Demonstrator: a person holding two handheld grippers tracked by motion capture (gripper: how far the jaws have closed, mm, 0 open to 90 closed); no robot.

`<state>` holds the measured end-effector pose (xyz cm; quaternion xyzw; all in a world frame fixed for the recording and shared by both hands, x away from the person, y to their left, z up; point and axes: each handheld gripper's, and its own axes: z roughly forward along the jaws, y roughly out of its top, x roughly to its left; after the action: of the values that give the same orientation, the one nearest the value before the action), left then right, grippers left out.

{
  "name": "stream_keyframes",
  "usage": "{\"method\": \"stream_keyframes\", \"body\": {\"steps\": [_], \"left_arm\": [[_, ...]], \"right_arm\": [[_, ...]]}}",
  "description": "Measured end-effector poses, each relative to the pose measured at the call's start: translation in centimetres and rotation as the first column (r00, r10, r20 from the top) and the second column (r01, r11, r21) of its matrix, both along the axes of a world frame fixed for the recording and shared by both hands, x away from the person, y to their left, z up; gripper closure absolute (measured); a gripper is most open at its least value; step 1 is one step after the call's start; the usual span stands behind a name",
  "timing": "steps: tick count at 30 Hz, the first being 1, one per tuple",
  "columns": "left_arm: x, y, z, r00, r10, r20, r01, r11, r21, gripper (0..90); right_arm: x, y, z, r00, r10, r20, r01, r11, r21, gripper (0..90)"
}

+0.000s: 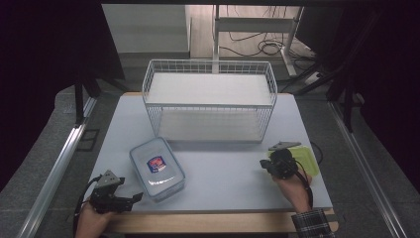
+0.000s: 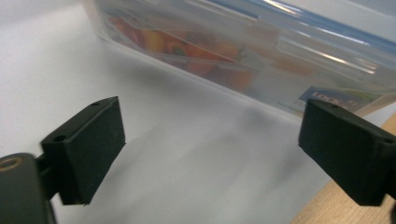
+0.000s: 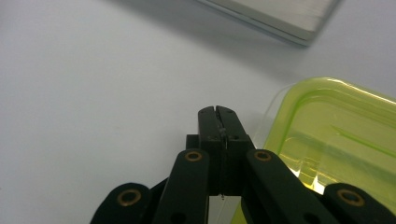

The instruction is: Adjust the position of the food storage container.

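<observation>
Right gripper (image 3: 218,111) pinches green lid (image 3: 336,140).

Pale grey table (image 1: 223,168) — wire basket (image 1: 210,101), clear box (image 1: 157,168) (lidded), green container (image 1: 303,156).

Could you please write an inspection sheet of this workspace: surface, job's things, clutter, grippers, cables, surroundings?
Surface: grey table, wooden front edge.
Job's things: clear box with blue-rimmed lid, front left; green lid flat at the right edge.
Clutter: white wire basket at the back.
Grippers: left gripper open, box ahead of it, apart; right gripper shut, beside the green lid's edge, nothing between the pads.
Cables: black cable trails from the left gripper; loose cables on the floor behind.
Surroundings: dark; metal frame behind.
</observation>
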<state>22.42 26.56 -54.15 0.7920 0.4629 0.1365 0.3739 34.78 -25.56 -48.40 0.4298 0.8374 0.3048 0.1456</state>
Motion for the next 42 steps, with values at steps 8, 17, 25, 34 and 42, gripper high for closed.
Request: {"method": "stream_keyframes", "body": {"steps": [8,17,25,34,42], "left_arm": [[1.3,1.0,0.2,0.9950,0.097,-0.027,-0.095,0.9932,0.067,13.4],[6.9,2.9,1.2,0.9880,0.152,0.028,-0.153,0.9859,0.068,83.2],[11.2,3.8,0.4,0.9927,0.113,0.044,-0.112,0.9936,-0.005,89.9],[10.8,3.1,0.4,0.9985,0.055,0.000,-0.055,0.9951,-0.082,90.0],[9.4,0.2,0.8,0.9992,0.004,-0.041,-0.007,0.9970,-0.077,90.0]], "right_arm": [[-0.4,-0.3,0.4,0.9995,-0.013,0.031,0.012,1.000,0.013,89.4],[-1.9,2.9,0.3,0.9943,0.102,0.031,-0.103,0.993,0.049,89.5],[-3.9,6.8,-0.2,0.9754,0.220,0.011,-0.221,0.974,0.056,89.4],[-6.5,10.7,-0.9,0.9356,0.352,-0.022,-0.351,0.934,0.061,89.3],[-8.4,12.4,-1.7,0.9073,0.415,-0.070,-0.408,0.908,0.092,89.2]]}}
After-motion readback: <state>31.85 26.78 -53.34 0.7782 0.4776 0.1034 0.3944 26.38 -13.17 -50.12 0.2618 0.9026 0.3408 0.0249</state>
